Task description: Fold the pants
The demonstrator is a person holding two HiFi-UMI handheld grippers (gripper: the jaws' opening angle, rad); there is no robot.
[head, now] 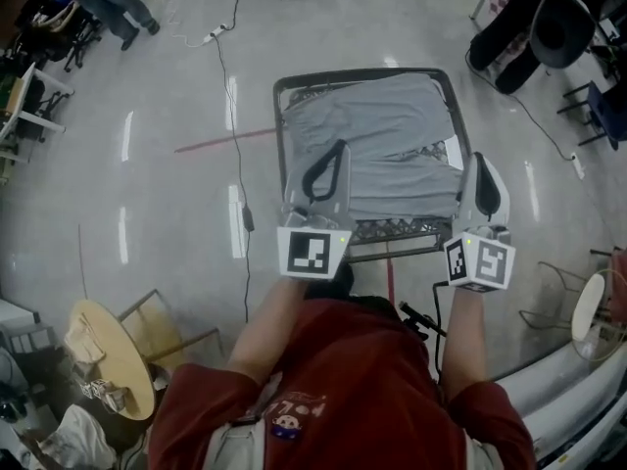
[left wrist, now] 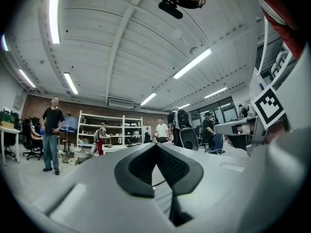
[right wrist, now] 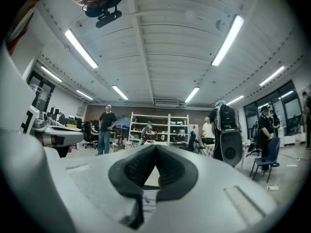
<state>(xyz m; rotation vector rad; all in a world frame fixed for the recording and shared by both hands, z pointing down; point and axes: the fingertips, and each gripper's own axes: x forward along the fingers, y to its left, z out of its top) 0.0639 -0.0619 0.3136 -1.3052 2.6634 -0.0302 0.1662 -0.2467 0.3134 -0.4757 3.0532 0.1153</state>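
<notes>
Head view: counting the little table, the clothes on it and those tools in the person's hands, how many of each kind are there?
Grey pants: 1
Metal-framed table: 1
Hand-held grippers: 2, the left gripper and the right gripper, both shut and empty
Total: 4
</notes>
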